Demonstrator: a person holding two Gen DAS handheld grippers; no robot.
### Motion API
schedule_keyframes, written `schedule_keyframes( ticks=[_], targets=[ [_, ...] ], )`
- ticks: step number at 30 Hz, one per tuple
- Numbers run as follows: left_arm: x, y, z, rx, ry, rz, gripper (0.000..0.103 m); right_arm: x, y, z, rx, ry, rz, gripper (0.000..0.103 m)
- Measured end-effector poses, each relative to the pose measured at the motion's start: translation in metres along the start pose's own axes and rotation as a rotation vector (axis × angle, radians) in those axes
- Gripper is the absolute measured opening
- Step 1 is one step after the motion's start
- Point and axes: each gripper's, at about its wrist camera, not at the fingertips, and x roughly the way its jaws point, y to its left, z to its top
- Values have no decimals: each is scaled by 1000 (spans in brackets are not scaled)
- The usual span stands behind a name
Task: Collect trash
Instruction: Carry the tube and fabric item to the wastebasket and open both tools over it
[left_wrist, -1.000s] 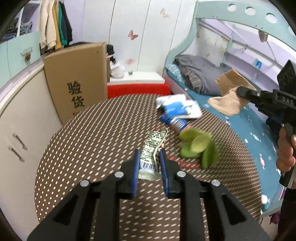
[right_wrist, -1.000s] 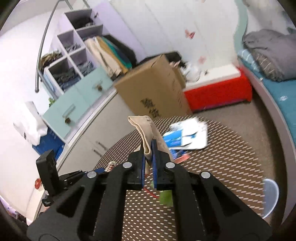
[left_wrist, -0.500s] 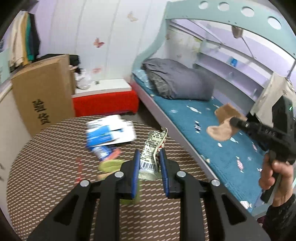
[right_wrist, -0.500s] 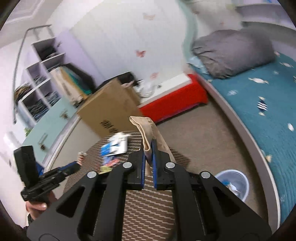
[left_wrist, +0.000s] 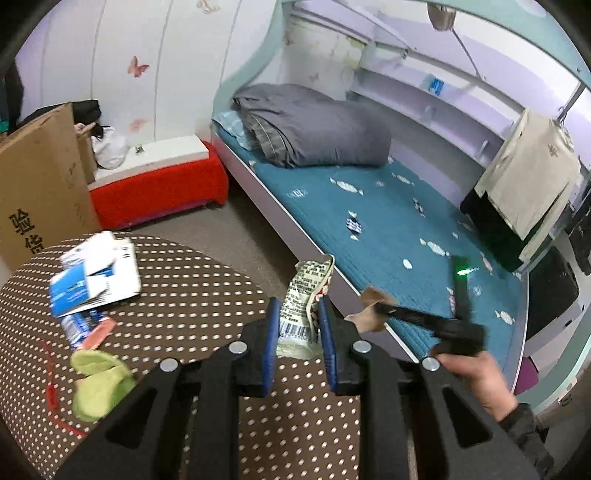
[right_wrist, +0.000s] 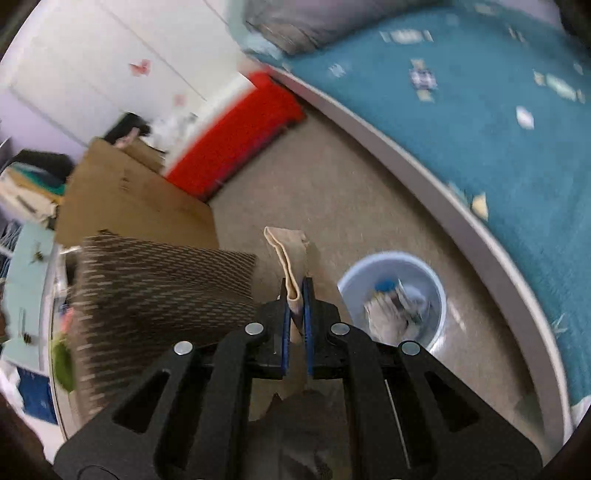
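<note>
- Both hands have swung away from the middle of the desk (left_wrist: 192, 302) toward the bed side of the room since a second ago; the light-blue bin (right_wrist: 391, 295) on the floor now shows just ahead and right of the right claw (right_wrist: 296, 295).
- Bin: it stands between the desk's edge and the bed frame, already holding crumpled trash. To do this step well, I would bring each piece right over the rim before letting go, since both are light and could flutter wide.
- Right claw: pressed together on a folded tan paper scrap (right_wrist: 286, 251), nearest the bin, so it should drop first.
- Left claw (left_wrist: 299, 317): pinching a printed wrapper (left_wrist: 306, 291) with a barcode, poised over the desk's edge.
- Left behind on the desk: a blue-and-white packet (left_wrist: 96, 277) and green peels (left_wrist: 99, 384).
</note>
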Motion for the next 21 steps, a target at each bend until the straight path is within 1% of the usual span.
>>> schedule_keyframes(
  ticks=[2,3,4,5,6,9,12,14,15,18,21],
  targets=[
    [13,-7,2,8,22,-1,20,31,-21,0,64,55,-19,7],
    [21,-10,4,15,36,-2,20,41,-29,-1,90,75,-10,12],
    [30,-14,6,23,48,-2,20,53,-38,-3,124,90,-6,46],
    [36,-16,7,28,59,-5,20,59,-45,-5,151,88,-18,71],
    [43,-19,8,34,73,-9,20,59,-51,-6,170,75,-22,83],
    [67,-31,11,62,117,-16,20,48,-63,-14,224,23,16,83],
    [93,-45,14,83,161,-32,20,22,-65,-17,210,-36,9,87],
    [115,-58,14,108,195,-41,20,0,-67,-16,214,-87,19,89],
    [122,-62,13,118,209,-42,21,-18,-68,-18,228,-131,27,91],
    [154,-74,9,125,280,-57,21,-53,-70,-18,246,-207,75,92],
    [179,-80,8,127,337,-57,21,-85,-64,-14,216,-267,82,93]
  ],
)
